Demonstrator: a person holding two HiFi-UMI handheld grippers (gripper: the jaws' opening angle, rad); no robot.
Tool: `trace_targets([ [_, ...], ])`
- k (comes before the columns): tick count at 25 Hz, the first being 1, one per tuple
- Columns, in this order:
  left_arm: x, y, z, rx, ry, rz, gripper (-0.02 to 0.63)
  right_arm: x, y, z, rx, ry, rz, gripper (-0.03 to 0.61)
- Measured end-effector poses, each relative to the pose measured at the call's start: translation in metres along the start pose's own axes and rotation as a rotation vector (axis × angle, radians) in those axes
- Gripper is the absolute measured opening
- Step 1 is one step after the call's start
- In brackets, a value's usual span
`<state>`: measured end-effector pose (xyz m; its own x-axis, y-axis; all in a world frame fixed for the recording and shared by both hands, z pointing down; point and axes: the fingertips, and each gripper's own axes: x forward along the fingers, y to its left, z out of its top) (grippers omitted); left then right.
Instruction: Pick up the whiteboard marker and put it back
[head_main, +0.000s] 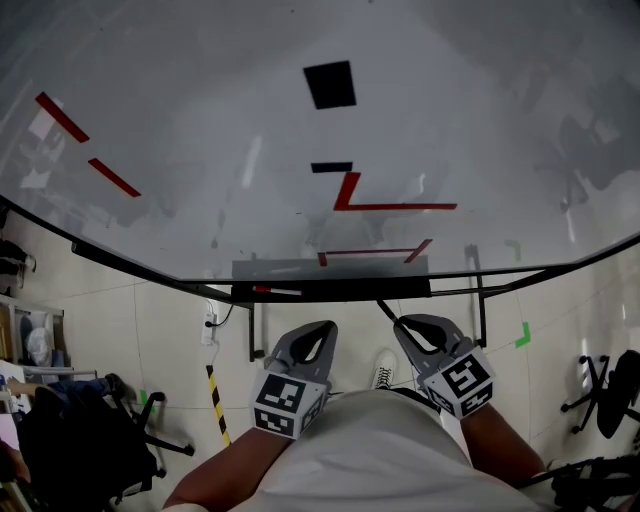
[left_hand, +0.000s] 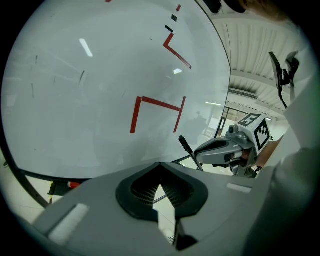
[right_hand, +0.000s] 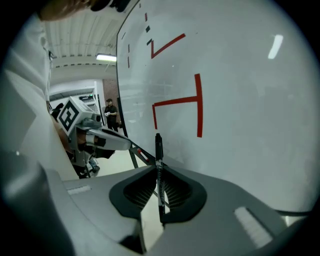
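Right gripper (right_hand: 159, 172): jaws clamped on the black marker (right_hand: 158, 150). The shaft stands upright between the pads, its end projecting at 12 o'clock toward the whiteboard (right_hand: 240, 90). Left gripper (left_hand: 160, 166): jaws closed together, nothing between them, positioned at 9 o'clock of the right. Beyond both, at 12 o'clock, the tray (head_main: 330, 268) carries a red-tipped pen (head_main: 277, 290).

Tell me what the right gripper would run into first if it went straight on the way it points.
Probably the lower edge of the whiteboard, near its tray. The black marker clamped in the right gripper sticks out ahead and would touch first. Depth is hard to judge.
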<state>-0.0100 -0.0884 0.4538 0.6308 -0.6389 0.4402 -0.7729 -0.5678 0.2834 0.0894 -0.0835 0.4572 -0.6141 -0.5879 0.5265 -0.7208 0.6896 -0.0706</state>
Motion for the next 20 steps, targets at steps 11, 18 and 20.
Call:
trace_targets([
  [11, -0.006, 0.017, -0.005, -0.034, -0.006, 0.025, 0.016, 0.043, -0.005, -0.005, -0.402, 0.172, -0.008, 0.041],
  [18, -0.009, 0.030, -0.008, -0.061, -0.012, 0.049, 0.015, 0.076, -0.007, -0.022, -0.663, 0.273, -0.014, 0.041],
  [20, -0.011, 0.033, -0.009, -0.069, -0.011, 0.058, 0.015, 0.085, -0.007, -0.027, -0.697, 0.296, -0.009, 0.041],
])
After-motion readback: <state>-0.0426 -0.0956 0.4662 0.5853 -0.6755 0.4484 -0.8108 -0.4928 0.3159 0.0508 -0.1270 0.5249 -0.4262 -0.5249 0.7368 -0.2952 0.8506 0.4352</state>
